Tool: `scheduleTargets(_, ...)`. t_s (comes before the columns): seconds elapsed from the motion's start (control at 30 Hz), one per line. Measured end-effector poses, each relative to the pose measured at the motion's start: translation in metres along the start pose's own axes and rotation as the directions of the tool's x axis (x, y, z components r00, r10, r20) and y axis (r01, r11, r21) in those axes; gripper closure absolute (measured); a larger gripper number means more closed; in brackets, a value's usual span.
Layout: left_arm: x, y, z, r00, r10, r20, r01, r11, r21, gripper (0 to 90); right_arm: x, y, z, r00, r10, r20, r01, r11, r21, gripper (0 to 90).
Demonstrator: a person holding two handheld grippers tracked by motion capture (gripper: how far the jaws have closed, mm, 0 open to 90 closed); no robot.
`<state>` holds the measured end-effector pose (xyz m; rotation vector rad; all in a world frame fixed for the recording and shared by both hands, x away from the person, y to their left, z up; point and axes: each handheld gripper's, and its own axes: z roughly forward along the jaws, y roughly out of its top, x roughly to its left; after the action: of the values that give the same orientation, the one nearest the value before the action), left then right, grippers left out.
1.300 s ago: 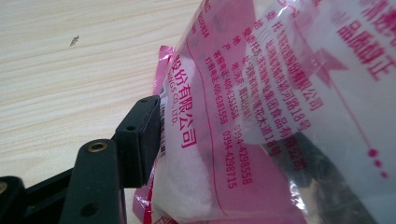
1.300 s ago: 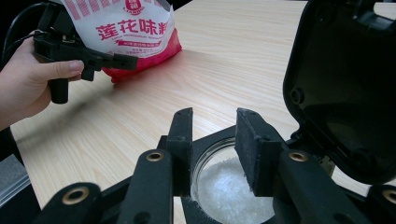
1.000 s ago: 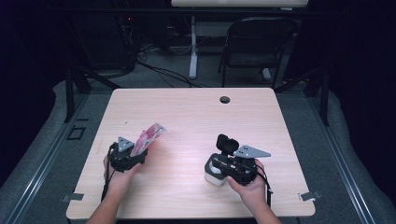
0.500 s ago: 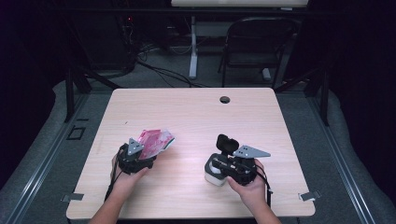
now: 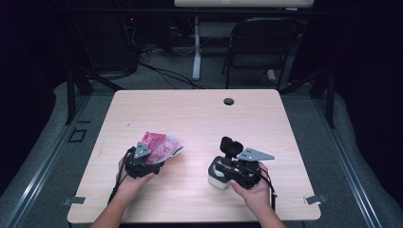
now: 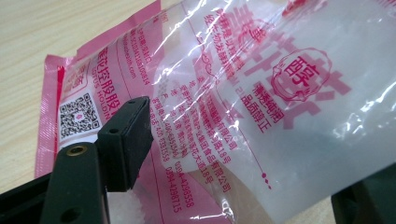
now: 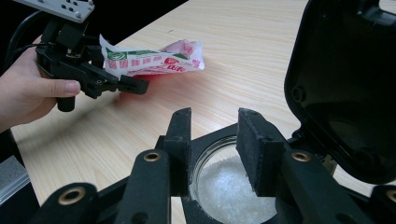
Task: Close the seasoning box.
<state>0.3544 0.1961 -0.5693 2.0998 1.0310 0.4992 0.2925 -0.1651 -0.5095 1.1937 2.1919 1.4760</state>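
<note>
My left gripper [image 5: 145, 159] has carried the pink-and-clear bag [image 5: 160, 147] in from the table's left side toward the jar [image 5: 219, 174] over the last second — closer to pouring range, though bag and jar still sit well apart. The right gripper [image 5: 227, 167] has not budged. In the left gripper view my jaws are pinched on the bag [image 6: 243, 107]: one black pad lies flat on its printed film, the other jaw passes under it, and white grains pool beside the pad. In the right gripper view my jaws [image 7: 215, 140] hover apart just above the jar's glass mouth [image 7: 233, 186], touching nothing I can make out; white crystals lie below them, the black flip lid [image 7: 348, 88] stands open just beyond — ready, I judge, for a top-up.
</note>
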Motion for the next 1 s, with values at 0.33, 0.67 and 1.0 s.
scheduleTargets(0.33,-0.009,0.006,-0.003,0.9987,0.009,0.051,-0.008,0.9997,-0.024,31.8,0.0,0.0,0.001,1.0,0.007,-0.003,-0.007,1.0,-0.005,65.2)
scheduleTargets(0.67,-0.031,0.015,-0.002,0.9921,0.051,0.114,-0.046,0.9979,-0.045,33.2,-0.002,0.001,-0.004,0.9999,0.01,0.004,-0.01,1.0,-0.017,64.3)
scheduleTargets(1.0,-0.044,0.019,0.003,0.9861,0.067,0.152,-0.06,0.9969,-0.05,33.5,-0.006,0.003,-0.012,0.9996,0.026,0.01,-0.025,0.999,-0.033,63.5)
